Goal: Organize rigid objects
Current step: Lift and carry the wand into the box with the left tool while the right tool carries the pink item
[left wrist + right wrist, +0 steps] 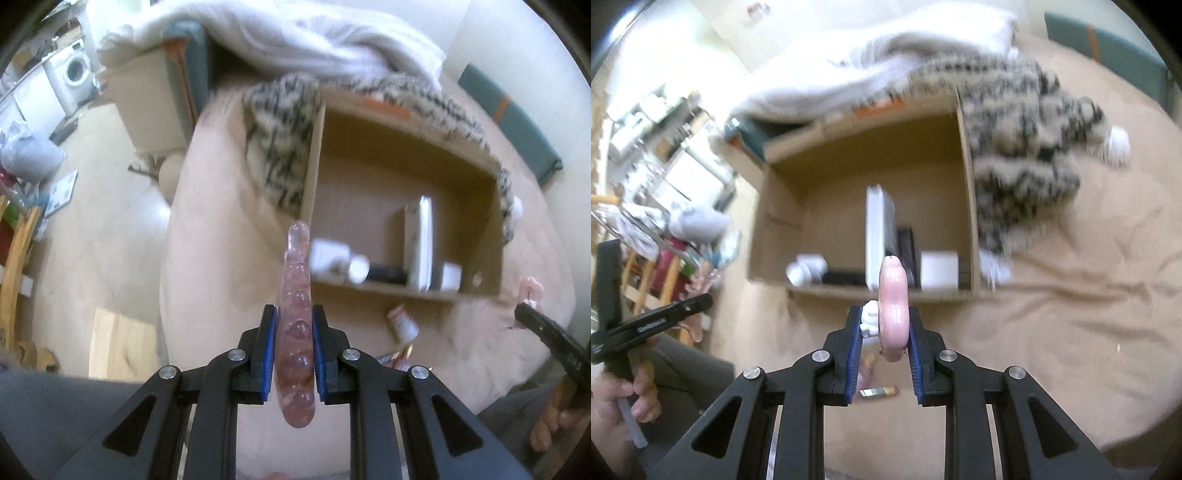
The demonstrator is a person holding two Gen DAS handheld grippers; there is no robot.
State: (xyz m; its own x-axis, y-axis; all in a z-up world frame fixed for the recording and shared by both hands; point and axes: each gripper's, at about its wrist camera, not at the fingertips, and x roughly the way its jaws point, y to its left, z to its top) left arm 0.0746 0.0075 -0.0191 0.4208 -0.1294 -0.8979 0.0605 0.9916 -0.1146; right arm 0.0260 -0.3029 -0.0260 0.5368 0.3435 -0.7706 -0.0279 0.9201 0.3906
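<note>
Grippers loaded: left gripper point(294, 354) clamps pink beaded piece point(296, 332), right gripper point(882, 343) pink ring point(894, 310); lower each upright into far cardboard box point(775, 206).

I count 2 hand-held grippers: left point(294, 328), right point(882, 328). 1 cardboard box point(775, 218) on the bed point(1071, 332). 1 clear pink beaded stick point(297, 332); 1 pink ring-shaped toy point(894, 310). Inside the box approx 5 items, blurred: 1 flat white case point(875, 236) upright, 2 white blocks, 1 white bottle point(803, 271), 1 dark piece. 1 spotted fur blanket point(1027, 147), 1 white blanket point(295, 37).
</note>
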